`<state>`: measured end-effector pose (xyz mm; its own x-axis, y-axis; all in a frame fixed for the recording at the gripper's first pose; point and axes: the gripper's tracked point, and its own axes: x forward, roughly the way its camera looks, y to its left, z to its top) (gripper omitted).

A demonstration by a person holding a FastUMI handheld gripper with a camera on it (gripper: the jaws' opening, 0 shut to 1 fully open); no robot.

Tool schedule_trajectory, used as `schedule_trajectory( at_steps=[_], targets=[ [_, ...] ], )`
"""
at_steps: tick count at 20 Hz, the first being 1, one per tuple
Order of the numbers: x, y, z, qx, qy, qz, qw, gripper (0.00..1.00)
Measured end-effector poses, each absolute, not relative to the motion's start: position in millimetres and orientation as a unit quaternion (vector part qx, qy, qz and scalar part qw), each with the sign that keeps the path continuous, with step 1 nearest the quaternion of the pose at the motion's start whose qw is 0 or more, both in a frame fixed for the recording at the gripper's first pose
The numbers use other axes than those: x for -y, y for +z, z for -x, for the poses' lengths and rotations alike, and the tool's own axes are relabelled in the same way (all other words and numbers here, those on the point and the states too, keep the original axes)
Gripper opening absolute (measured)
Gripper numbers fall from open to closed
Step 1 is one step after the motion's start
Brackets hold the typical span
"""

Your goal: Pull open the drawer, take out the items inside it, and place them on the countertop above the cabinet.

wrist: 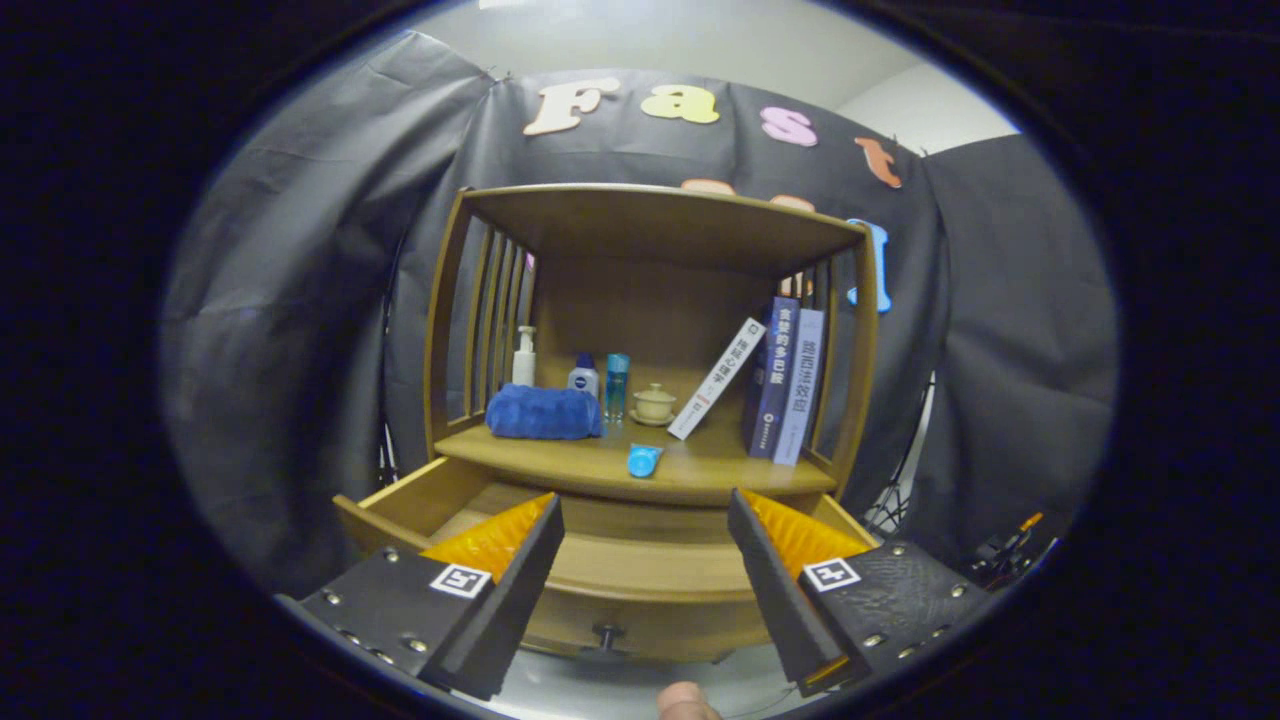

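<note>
Already the drawer [600,545] stands pulled out from under the countertop [690,470], its knob [605,633] facing the gripper [645,590], whose fingers are spread wide and hold nothing. A small blue item [643,460] lies on the countertop near its front edge, apparently set there within easy reach. Behind it sit a folded blue towel [543,412], bottles and leaning books [780,375]. Whether anything remains in the drawer I cannot tell.

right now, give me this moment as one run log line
drawer: pulled open | claw: open, empty, over drawer front | blue item: on countertop | drawer inside: cannot tell
</note>
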<state>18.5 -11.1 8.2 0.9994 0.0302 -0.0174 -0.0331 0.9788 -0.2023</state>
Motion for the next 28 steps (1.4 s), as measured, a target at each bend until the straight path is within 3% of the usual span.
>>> schedule_trajectory(
  at_steps=[13,28],
  targets=[
    [75.4,-94.9,2.4,-0.052,-0.026,0.011,0.998,0.99],
    [63.2,-105.1,-51.9,-0.037,-0.003,0.012,0.999,0.99]
  ],
)
